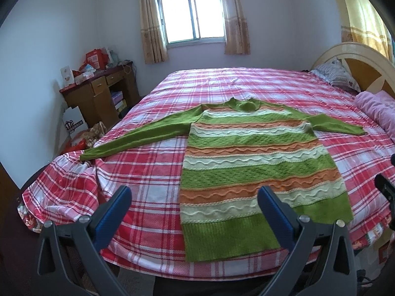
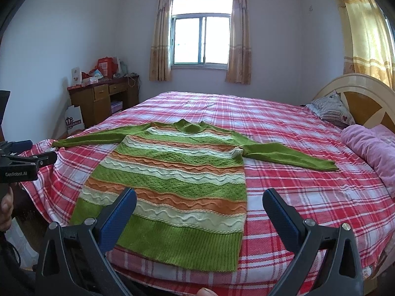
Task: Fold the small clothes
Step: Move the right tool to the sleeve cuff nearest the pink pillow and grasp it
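Note:
A green, orange and cream striped sweater (image 1: pixel 249 162) lies flat on the bed, collar away from me, hem at the near edge, both sleeves spread out to the sides. It also shows in the right wrist view (image 2: pixel 177 180). My left gripper (image 1: pixel 193 197) is open and empty, held above the near edge over the sweater's lower left part. My right gripper (image 2: pixel 200 202) is open and empty above the hem's right part. The left gripper's body also shows in the right wrist view (image 2: pixel 27 162) at the left edge.
The bed carries a red and white plaid sheet (image 1: pixel 153 167). A pink blanket (image 2: pixel 370 153) and a pillow (image 2: pixel 330 111) lie by the wooden headboard (image 2: pixel 363 96) at right. A cluttered wooden desk (image 1: pixel 98 93) and bags stand left of the bed.

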